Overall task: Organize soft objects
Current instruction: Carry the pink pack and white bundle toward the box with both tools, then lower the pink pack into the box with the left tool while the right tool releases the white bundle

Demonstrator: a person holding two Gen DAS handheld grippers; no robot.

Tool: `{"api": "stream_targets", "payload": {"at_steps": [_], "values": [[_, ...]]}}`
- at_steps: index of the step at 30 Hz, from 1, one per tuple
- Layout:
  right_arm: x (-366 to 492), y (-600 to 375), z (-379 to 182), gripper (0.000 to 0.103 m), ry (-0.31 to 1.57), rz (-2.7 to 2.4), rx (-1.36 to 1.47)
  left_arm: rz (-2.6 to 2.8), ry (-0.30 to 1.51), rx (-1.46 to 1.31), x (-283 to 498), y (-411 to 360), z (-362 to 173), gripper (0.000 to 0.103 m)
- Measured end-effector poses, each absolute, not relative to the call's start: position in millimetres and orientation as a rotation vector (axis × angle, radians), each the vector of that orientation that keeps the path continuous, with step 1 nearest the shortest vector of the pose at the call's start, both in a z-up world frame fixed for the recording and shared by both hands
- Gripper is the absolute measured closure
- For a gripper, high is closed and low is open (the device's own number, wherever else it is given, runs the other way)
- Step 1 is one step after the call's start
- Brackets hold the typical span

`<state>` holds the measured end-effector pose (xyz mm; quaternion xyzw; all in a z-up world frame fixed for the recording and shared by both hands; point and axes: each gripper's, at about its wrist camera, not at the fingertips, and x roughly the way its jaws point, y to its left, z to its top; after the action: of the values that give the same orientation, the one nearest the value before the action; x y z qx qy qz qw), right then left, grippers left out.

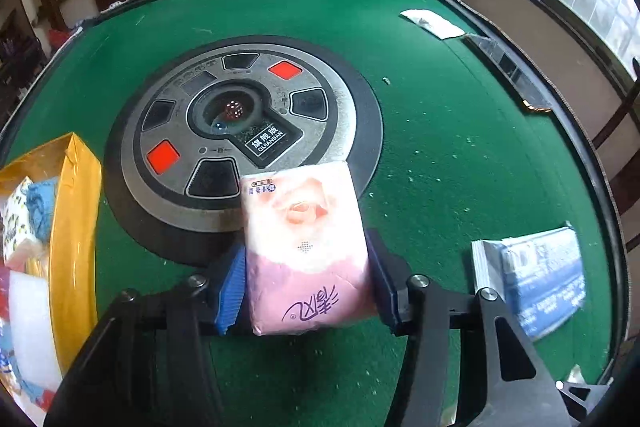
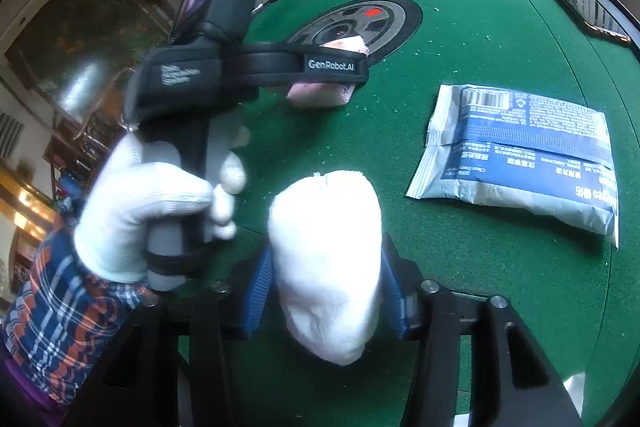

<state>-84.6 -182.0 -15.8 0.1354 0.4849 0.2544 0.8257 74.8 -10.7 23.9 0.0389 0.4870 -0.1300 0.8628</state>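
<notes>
two grippers: left gripper (image 1: 306, 291) clamps pink tissue pack (image 1: 304, 247); right gripper (image 2: 326, 291) squeezes white bundle (image 2: 326, 259)
handling: both probably light, squashy; hold mid-body

Yellow bag (image 1: 76, 239) left of the mahjong table's centre console (image 1: 240, 131): cut off by frame edge, contents partly seen, not identifiable. Pink tissue pack (image 2: 320, 93) before the console: mostly hidden behind left gripper's strap (image 2: 304, 65). Blue-white packet (image 2: 520, 155) right of the console: print too small to read.
</notes>
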Motion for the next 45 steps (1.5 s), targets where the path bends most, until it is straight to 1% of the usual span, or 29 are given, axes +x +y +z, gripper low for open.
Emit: {"api": "stream_targets", "payload": {"at_steps": [2,8,13,15,16,17,19,23,28,36,42,45], "values": [[-86.0,-178.4,-15.0,0.049,1.021,0.549,0.266,-0.286,1.010,0.061,68.5,-2.6,29.2,0.051],[-88.4,-165.6,-13.0,0.048,1.012,0.506,0.189,-0.376,0.990,-0.082,43.9,16.7,60.5,0.051],[-87.5,-157.9,-12.5,0.048,1.011,0.470,0.144,-0.410,0.944,-0.174,6.5,58.6,90.2,0.051],[-87.2,-155.8,-12.3,0.050,1.011,0.460,0.128,-0.389,0.936,-0.203,-8.0,85.8,96.2,0.051],[-87.6,-154.9,-12.5,0.057,1.008,0.451,0.117,-0.374,0.937,-0.221,-15.0,100.1,96.6,0.051],[-88.1,-154.1,-12.6,0.062,1.004,0.440,0.105,-0.354,0.936,-0.241,-21.7,115.5,96.2,0.051],[-87.1,-154.4,-12.8,0.064,1.001,0.438,0.115,-0.293,0.932,-0.270,-36.3,150.6,94.5,0.050],[-88.0,-160.7,-2.1,0.064,0.960,0.439,0.154,-0.150,0.941,-0.330,-60.8,214.8,81.6,0.050],[-91.2,-152.5,22.8,0.064,0.918,0.479,0.164,-0.008,0.969,-0.375,-76.6,265.3,58.4,0.050],[-102.0,-90.7,45.4,0.064,0.896,0.590,0.072,0.075,1.004,-0.374,-71.1,284.3,33.0,0.049],[-109.8,-48.9,51.5,0.064,0.892,0.656,0.017,0.093,0.995,-0.352,-70.1,287.2,31.0,0.045],[-109.9,-29.0,51.7,0.064,0.904,0.687,-0.007,0.088,0.986,-0.376,-74.6,291.5,33.2,0.045]]}}
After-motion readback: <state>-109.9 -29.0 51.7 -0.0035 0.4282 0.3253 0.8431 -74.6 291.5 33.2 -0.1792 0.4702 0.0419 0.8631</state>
